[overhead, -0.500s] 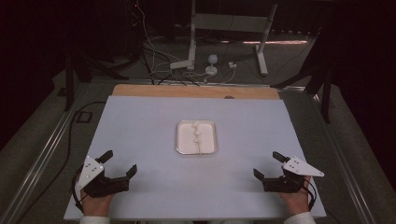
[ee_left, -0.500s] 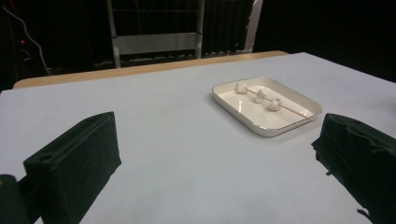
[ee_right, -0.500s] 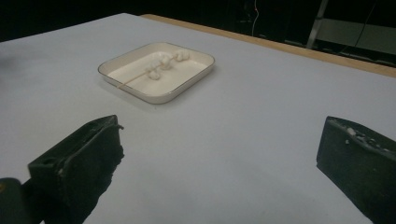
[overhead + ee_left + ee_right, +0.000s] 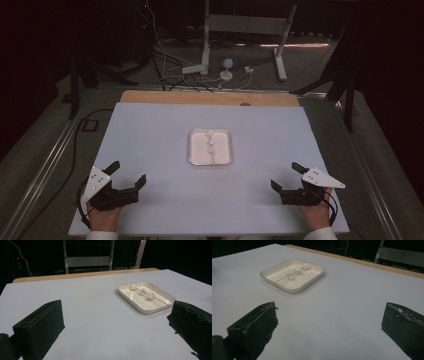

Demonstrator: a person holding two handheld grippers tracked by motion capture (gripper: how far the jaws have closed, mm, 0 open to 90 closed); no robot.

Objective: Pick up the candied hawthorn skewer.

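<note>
Skewer with three white lumps lies in the white tray at mid-table. My left gripper and right gripper rest near the front corners, well apart from it, jaws spread wide, empty.

Probably a dim lab: floor cables, metal stand, bare table

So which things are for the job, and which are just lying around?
For the job:
white tray
skewer with three white lumps
left gripper, open
right gripper, open

Lying about:
floor cables
metal stand
</note>
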